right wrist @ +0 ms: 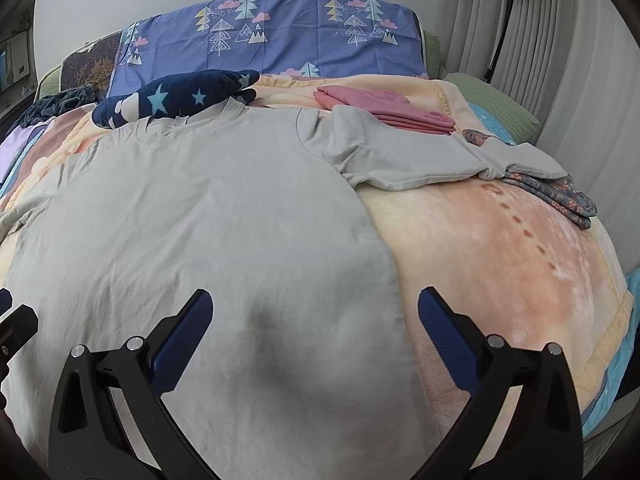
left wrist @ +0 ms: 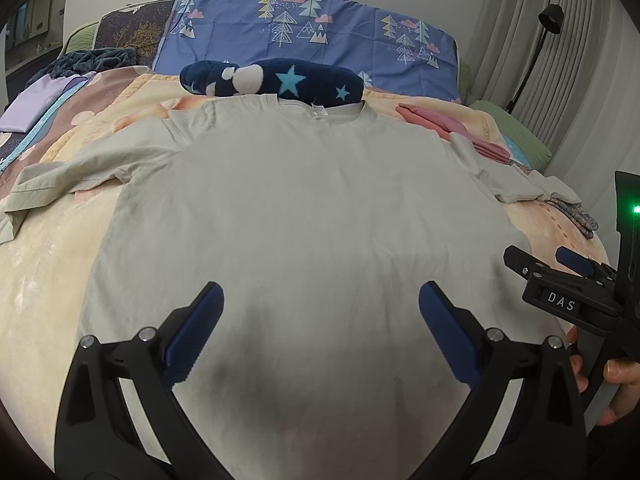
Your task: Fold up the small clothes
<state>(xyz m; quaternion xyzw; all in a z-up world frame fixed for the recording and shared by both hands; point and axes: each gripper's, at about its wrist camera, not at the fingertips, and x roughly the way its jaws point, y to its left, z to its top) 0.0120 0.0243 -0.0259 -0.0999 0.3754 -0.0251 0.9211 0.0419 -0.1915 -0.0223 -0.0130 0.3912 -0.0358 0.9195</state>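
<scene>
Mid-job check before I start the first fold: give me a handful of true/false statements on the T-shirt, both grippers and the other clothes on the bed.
1. The grey T-shirt lies spread flat on the blanket, collar toward the pillow. True.
2. The left gripper is clamped on the shirt's hem. False: its jaws are wide open, holding nothing.
3. The right gripper is open above the shirt's right side edge. True.
4. The folded pink garment sits on top of the shirt's chest. False: it lies on the blanket beyond the right sleeve.
5. Both sleeves are already folded in. False: both still stick out sideways.
</scene>
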